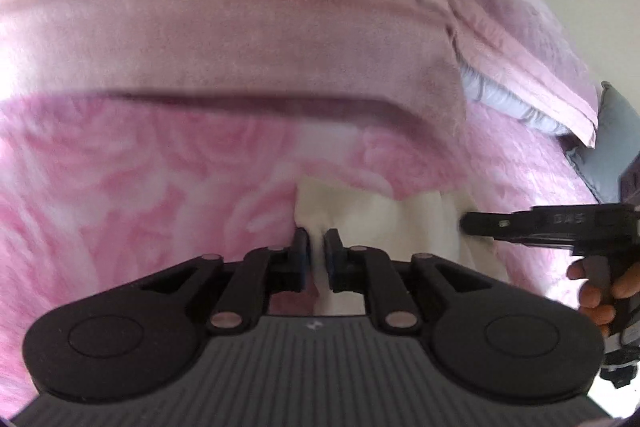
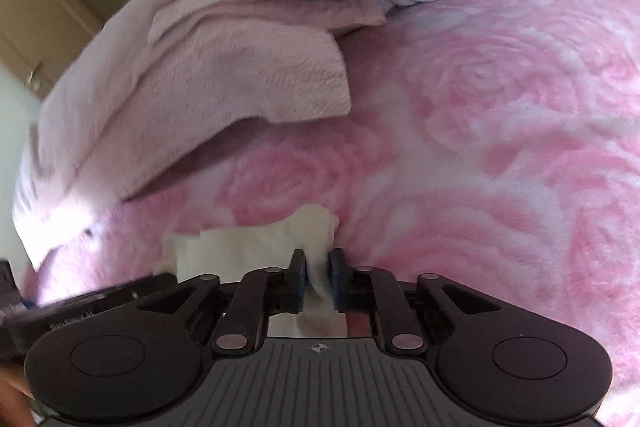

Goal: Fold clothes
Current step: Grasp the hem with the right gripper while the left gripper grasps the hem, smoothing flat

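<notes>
A small cream cloth lies bunched on a bed, on a pink rose-print blanket, and both grippers have come in low at its near edge, one toward each end. That spacing makes sense for folding: taking two corners at once would let the person lift and stretch the piece flat instead of dragging it.

The left gripper has its fingers drawn close, with only a narrow slot between them, and a ridge of cloth rises into that slot. Whether the pads actually pinch it I cannot tell; the fabric is too pale and blurred there.

The right gripper straddles the other end of the cloth. Its fingers stand a little apart, with a fold of cloth between them that seems to lie against the left pad and clear of the right, so I judge it not clamped.

Farther up the bed, a plain pink blanket is heaped, leaving the rose-print stretch as working space. In the left view, a hand wraps the right gripper's handle.
</notes>
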`<state>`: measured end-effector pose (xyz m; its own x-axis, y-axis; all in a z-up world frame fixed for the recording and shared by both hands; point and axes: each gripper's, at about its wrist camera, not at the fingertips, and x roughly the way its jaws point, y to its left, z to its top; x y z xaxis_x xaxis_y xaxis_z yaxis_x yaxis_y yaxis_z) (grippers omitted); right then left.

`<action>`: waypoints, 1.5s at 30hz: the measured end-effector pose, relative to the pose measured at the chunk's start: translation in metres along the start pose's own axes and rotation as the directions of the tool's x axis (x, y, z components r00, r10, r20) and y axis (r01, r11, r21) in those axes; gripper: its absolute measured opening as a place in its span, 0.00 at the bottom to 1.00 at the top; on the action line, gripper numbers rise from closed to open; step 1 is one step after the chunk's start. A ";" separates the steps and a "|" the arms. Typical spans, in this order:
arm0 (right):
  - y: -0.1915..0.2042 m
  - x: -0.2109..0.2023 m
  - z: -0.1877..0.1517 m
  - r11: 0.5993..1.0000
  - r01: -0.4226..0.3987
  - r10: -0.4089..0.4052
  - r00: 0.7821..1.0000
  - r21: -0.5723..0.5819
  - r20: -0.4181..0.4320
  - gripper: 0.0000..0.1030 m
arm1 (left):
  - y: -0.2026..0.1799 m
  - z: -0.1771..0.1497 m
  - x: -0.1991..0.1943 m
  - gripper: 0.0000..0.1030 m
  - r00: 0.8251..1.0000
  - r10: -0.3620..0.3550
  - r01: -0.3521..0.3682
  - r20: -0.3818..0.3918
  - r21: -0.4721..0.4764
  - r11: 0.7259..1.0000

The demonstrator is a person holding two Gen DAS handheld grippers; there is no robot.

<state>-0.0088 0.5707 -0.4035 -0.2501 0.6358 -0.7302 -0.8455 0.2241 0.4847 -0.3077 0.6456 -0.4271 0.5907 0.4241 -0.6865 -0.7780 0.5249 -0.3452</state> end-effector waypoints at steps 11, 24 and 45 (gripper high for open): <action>-0.048 -0.148 -0.084 0.980 0.199 -0.199 0.980 -0.009 0.030 0.53 | 0.012 -0.070 -0.109 0.04 0.988 0.046 -0.032 -0.145 0.100 0.994; -0.176 -0.386 -0.261 0.660 0.378 -0.559 0.825 0.650 0.088 0.54 | -0.030 -0.117 -0.204 0.07 0.984 0.122 -0.128 -0.130 -0.034 0.991; -0.242 -0.492 -0.325 0.657 0.225 -0.641 0.668 0.719 0.377 0.04 | -0.098 -0.194 -0.166 0.07 0.958 0.040 -0.048 -0.285 -0.022 0.999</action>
<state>0.1653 -0.0367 -0.3179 0.5529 0.5600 -0.6171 -0.2728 0.8214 0.5009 -0.3713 0.3807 -0.4037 0.4736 0.2164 -0.8537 -0.8100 0.4877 -0.3257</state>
